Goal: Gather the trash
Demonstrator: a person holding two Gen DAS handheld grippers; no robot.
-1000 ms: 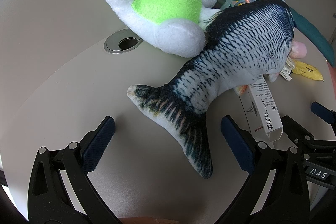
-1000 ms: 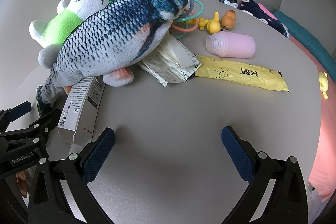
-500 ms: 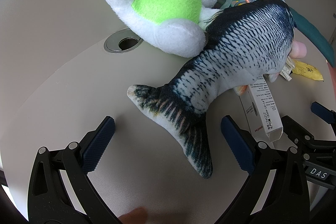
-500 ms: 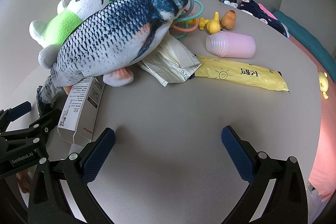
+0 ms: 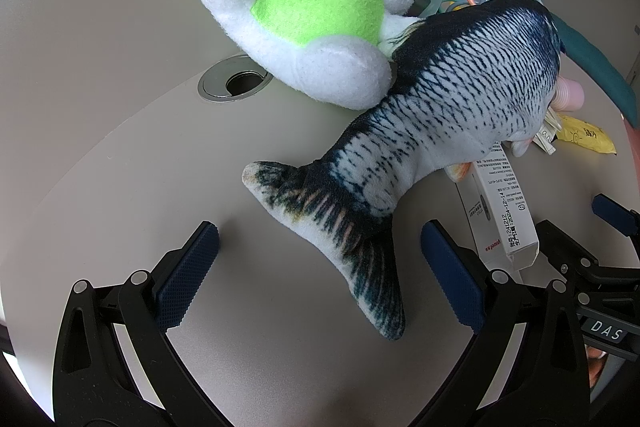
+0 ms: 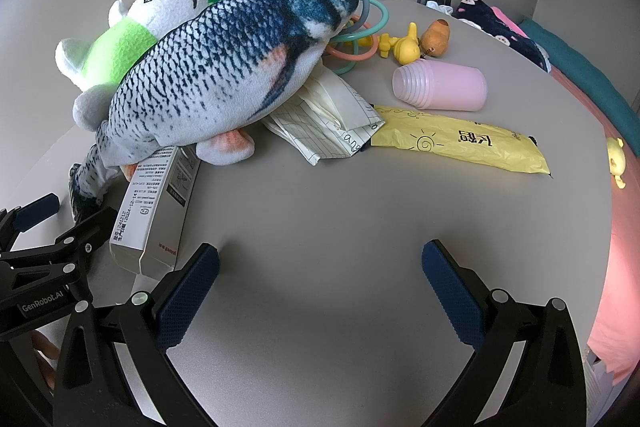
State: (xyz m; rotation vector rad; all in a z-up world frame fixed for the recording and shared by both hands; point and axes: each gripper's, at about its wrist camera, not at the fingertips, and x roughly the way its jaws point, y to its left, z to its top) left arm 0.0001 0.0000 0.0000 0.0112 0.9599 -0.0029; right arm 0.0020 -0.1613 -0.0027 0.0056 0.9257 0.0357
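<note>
Claws (image 5: 318, 279) (image 6: 320, 285) gape, empty; fish (image 6: 224, 75) seemingly pins box (image 6: 156, 211).

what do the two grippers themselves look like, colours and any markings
Both are matte black plastic frames with silver screw heads and dark blue textured pads on the fingers. The left gripper carries white "GenRobot.AI" lettering on its side; the right gripper shows "DAS". No cables or sleeves are visible.

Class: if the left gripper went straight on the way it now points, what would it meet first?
Probably the plush fish: its tail fin lies between the open left gripper fingers, though height above the table is unclear.
</note>
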